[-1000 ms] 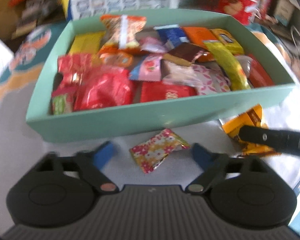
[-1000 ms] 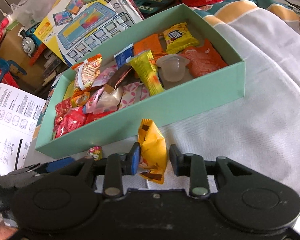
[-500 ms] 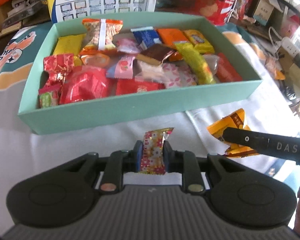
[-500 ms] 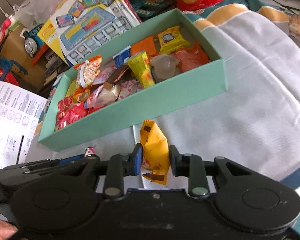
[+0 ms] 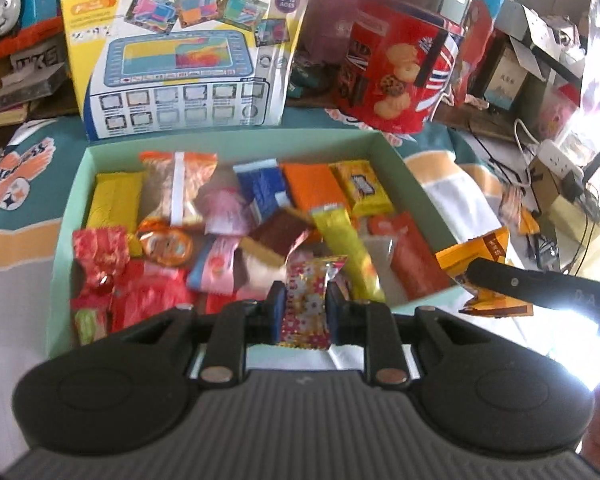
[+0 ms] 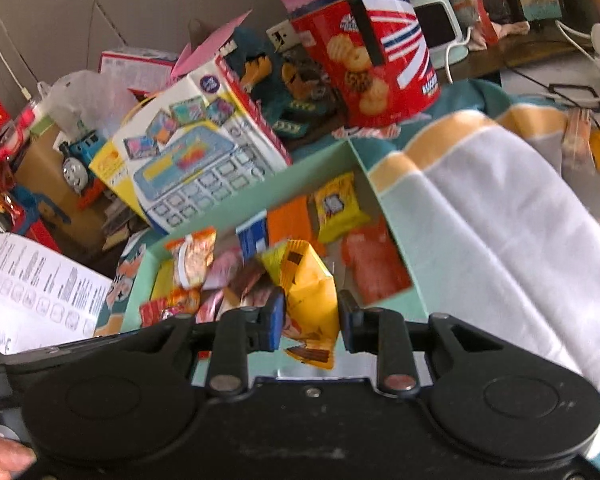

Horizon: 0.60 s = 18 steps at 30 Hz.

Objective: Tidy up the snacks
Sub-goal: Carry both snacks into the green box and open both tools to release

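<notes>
A mint-green box (image 5: 76,184) (image 6: 400,216) lies on the cloth, filled with several wrapped snacks. My left gripper (image 5: 302,312) is shut on a small flowery candy wrapper (image 5: 306,300), held above the box's near edge. My right gripper (image 6: 310,320) is shut on a yellow snack packet (image 6: 308,288), also lifted over the near side of the box. In the left wrist view the yellow snack packet (image 5: 476,252) shows at the right, with a finger of the right gripper (image 5: 540,284) crossing it.
Behind the box stand a toy tablet carton (image 5: 184,56) (image 6: 196,160) and a red biscuit tin (image 5: 400,68) (image 6: 372,52). A toy train (image 5: 16,4) is at the far left. Cables and a power strip (image 5: 556,156) lie at the right. A printed sheet (image 6: 36,292) lies left.
The left gripper closed on the flowery candy lying on the cloth. Both grippers then rose with their snacks and now hang over the box's near edge.
</notes>
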Motion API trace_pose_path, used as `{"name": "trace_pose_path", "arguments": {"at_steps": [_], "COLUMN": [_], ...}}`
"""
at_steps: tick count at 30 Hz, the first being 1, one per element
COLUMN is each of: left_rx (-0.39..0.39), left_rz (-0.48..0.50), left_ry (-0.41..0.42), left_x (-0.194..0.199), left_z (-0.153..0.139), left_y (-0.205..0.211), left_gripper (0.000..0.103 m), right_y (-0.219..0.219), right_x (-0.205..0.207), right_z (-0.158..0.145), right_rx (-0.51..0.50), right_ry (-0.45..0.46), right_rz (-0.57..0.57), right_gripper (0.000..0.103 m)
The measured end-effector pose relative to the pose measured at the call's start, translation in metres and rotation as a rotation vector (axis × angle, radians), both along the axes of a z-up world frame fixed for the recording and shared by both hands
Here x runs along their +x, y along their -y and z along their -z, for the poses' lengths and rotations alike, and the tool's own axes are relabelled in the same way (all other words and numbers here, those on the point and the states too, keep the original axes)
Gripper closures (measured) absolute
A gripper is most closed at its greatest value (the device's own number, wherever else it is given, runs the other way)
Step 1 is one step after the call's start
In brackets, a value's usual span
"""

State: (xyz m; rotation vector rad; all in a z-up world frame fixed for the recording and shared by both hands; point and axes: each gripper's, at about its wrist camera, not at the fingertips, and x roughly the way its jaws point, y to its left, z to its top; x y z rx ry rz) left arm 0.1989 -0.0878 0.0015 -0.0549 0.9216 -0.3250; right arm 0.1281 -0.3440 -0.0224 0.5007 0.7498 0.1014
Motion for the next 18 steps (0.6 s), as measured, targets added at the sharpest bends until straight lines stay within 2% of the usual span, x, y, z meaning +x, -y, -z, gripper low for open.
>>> {"name": "trace_pose_path", "arguments": {"at_steps": [4, 12, 15, 16, 17, 18], "left_rx": [0.019, 0.033, 0.047, 0.064, 0.088, 0.108], "left_rz": [-0.014, -0.072, -0.107, -0.128, -0.152, -0.179], "left_ry": [-0.002, -0.047, -0.061, -0.059, -0.056, -0.045], "left_x": [0.019, 0.031, 0.033, 0.033, 0.034, 0.033], "left_z": [0.003, 0.022, 0.031, 0.033, 0.035, 0.035], "left_y": [0.005, -0.015, -0.023, -0.026, -0.027, -0.028], "left_gripper": [0.082, 0.082, 0.078, 0.062, 0.030, 0.016], "right_y": [0.005, 0.004, -0.001, -0.002, -0.002, -0.002], "right_x": [0.018, 0.037, 0.041, 0.042, 0.043, 0.042], "right_z": [0.001, 0.017, 0.021, 0.021, 0.022, 0.022], "right_rx": [-0.007, -0.008, -0.011, -0.015, -0.016, -0.016], "right_ry": [-0.010, -0.048, -0.054, -0.055, -0.054, -0.049], "right_rz": [0.011, 0.004, -0.006, -0.004, 0.001, 0.014], "right_gripper": [0.076, 0.076, 0.069, 0.056, 0.046, 0.022]}}
